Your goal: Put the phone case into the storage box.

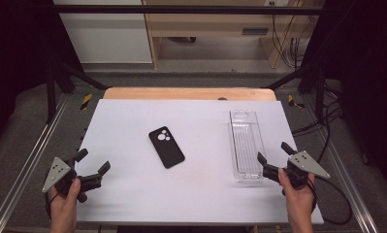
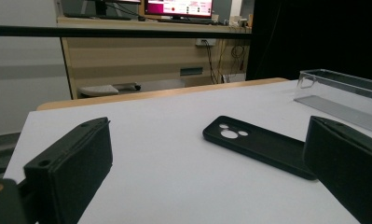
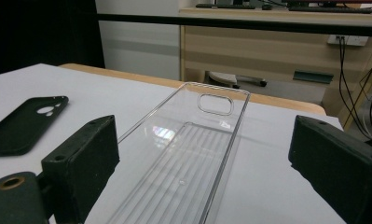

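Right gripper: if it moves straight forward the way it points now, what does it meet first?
Probably the clear plastic tray. The right gripper, jaws open, points along it, the near end lying between the jaws. How close is hard to tell.

— Item one? 
— Black phone case (image 1: 166,146), flat on the table's middle, camera cutouts at its far end, lying slightly askew.
— Item two? 
— Clear ribbed tray (image 1: 246,145), empty, upright, lengthwise, well right of it.

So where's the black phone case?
In the high view the phone case lies flat near the middle of the white table, left of the clear tray and between the two grippers, touching neither.
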Available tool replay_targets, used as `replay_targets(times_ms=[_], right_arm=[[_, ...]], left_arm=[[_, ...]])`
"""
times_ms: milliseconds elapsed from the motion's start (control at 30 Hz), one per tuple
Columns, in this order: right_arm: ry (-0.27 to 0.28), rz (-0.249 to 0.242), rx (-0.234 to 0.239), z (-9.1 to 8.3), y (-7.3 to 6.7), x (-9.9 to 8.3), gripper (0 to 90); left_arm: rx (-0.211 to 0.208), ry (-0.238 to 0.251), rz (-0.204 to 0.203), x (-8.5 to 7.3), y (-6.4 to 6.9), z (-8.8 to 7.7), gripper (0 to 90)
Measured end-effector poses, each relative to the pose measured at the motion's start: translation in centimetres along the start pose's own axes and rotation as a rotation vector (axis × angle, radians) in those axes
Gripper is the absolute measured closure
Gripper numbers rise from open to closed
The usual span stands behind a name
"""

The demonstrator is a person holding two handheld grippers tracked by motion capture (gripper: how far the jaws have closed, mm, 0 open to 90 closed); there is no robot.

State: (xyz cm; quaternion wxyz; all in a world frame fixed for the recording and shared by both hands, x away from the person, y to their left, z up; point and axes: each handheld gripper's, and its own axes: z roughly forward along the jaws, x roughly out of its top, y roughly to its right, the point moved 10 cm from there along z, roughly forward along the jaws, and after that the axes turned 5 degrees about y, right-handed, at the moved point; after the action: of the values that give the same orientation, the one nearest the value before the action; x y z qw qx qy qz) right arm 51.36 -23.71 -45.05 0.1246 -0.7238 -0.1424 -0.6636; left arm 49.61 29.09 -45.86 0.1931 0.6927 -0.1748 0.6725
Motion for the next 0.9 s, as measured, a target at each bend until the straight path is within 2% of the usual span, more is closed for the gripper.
replay_targets(times_ms=[100,233,333,367,433,467,533,567,600,667,700,733,767,800,833,867,900], right_arm=[[-0.007,0.016,-0.004,-0.1,0.0,0.0,7.5],[-0.015,0.008,-0.022,-0.4,-0.3,0.3,5.3],[-0.021,-0.013,-0.050,-0.5,-0.7,0.6,4.3],[-0.011,-0.018,-0.071,-0.6,-1.2,1.4,4.0],[-0.011,-0.029,-0.080,-0.6,-1.5,2.0,4.1],[0.001,-0.046,-0.088,-0.4,-2.6,3.5,5.5],[-0.006,-0.059,-0.091,-0.3,-3.0,3.9,6.8],[-0.015,-0.067,-0.083,0.1,-4.3,4.9,6.6],[-0.015,-0.067,-0.083,0.1,-4.3,4.9,6.6],[-0.025,-0.050,-0.055,0.8,-5.7,5.7,6.6],[-0.050,-0.044,-0.029,1.9,-7.4,6.2,6.4],[-0.050,-0.044,-0.029,1.9,-7.4,6.2,6.4],[-0.067,-0.052,-0.016,2.9,-8.8,6.6,6.2],[-0.067,-0.052,-0.016,2.9,-8.8,6.6,6.2],[-0.075,-0.058,-0.007,3.3,-9.4,6.7,6.0],[-0.092,-0.075,0.015,4.3,-11.1,6.9,6.1],[-0.092,-0.075,0.015,4.3,-11.1,6.9,6.1]], left_arm=[[-0.007,-0.004,0.025,0.3,0.6,0.1,1.4],[-0.010,-0.012,0.043,0.2,1.0,0.2,1.4],[-0.010,-0.015,0.042,0.2,1.1,0.0,1.4],[-0.009,-0.013,0.040,0.2,1.1,0.0,1.4],[-0.009,-0.017,0.037,0.1,1.0,-0.1,1.4],[-0.009,-0.020,0.034,0.0,1.0,-0.1,1.4],[-0.007,-0.023,0.034,-0.1,1.0,-0.1,1.4],[-0.006,-0.022,0.033,0.0,1.0,-0.1,1.4],[-0.005,-0.020,0.033,0.0,1.0,-0.2,1.4],[-0.004,-0.018,0.037,0.1,1.0,-0.2,1.4],[-0.004,-0.018,0.038,0.2,1.0,-0.2,1.4],[-0.004,-0.018,0.038,0.2,1.0,-0.2,1.4],[-0.005,-0.016,0.037,0.2,1.0,-0.2,1.4],[-0.006,-0.015,0.037,0.3,1.0,-0.2,1.4],[-0.007,-0.015,0.038,0.3,1.0,-0.2,1.4],[-0.011,-0.018,0.039,0.2,1.1,-0.2,1.4],[-0.011,-0.018,0.039,0.2,1.1,-0.2,1.5]])
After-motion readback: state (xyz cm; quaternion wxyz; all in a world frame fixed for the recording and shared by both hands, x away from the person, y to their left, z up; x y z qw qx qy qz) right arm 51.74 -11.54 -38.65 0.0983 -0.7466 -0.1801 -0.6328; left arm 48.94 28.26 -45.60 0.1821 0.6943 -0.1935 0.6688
